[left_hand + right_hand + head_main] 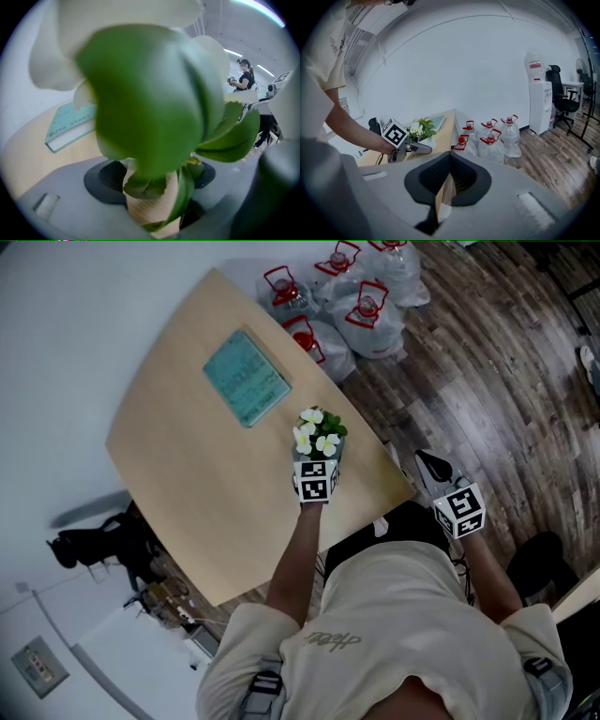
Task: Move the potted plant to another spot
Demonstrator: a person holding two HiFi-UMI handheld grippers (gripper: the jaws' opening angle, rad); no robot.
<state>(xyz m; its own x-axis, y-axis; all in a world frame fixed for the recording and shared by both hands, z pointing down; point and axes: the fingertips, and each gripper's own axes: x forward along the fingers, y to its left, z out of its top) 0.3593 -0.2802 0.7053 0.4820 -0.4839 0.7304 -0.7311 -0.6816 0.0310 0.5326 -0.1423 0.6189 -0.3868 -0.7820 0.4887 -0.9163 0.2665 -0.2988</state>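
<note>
The potted plant (319, 432), white flowers and green leaves in a small white pot, stands near the front right edge of the pale wooden table (187, 465). My left gripper (322, 463) reaches it from the near side, its jaws set wide on either side of the pot. In the left gripper view the leaves (150, 93) fill the picture and hide the pot; the left gripper (154, 187) shows two dark pads apart. The right gripper view shows a left finger (419, 148) lying along the pot (425, 140). My right gripper (429, 465) hovers off the table's right corner, shut and empty (444, 180).
A teal book (247, 379) lies on the table beyond the plant. Several large water bottles with red handles (356, 306) sit on the wooden floor past the far corner. A water dispenser (539, 103) and an office chair (560, 89) stand by the wall.
</note>
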